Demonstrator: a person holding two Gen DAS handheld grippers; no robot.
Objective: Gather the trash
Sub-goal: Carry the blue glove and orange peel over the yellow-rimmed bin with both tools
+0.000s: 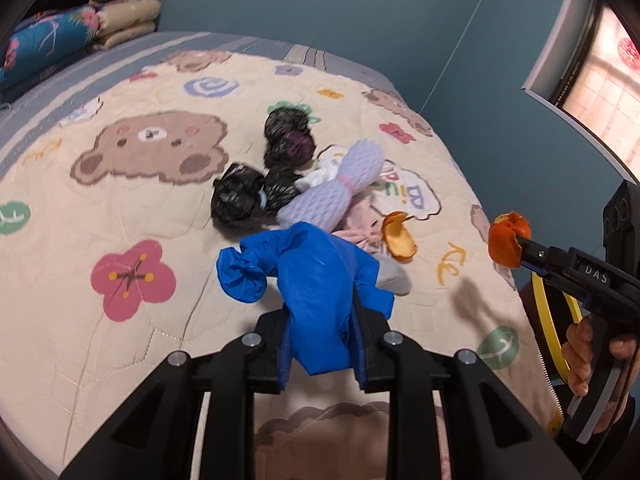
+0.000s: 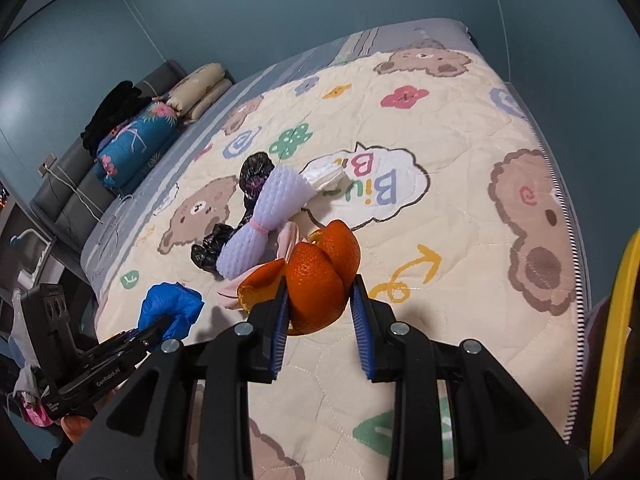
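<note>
bear-print quilt on bed | folded bedding by headboard | window | blue walls

Both cameras look down at the bed from close above its near edge. The left one faces the pillows; the right one sits further right. Both see the trash pile mid-bed.

A home bedroom: quilted bed, stacked pillows.

Teal walls, bear-print quilted bed, bright window.
</note>
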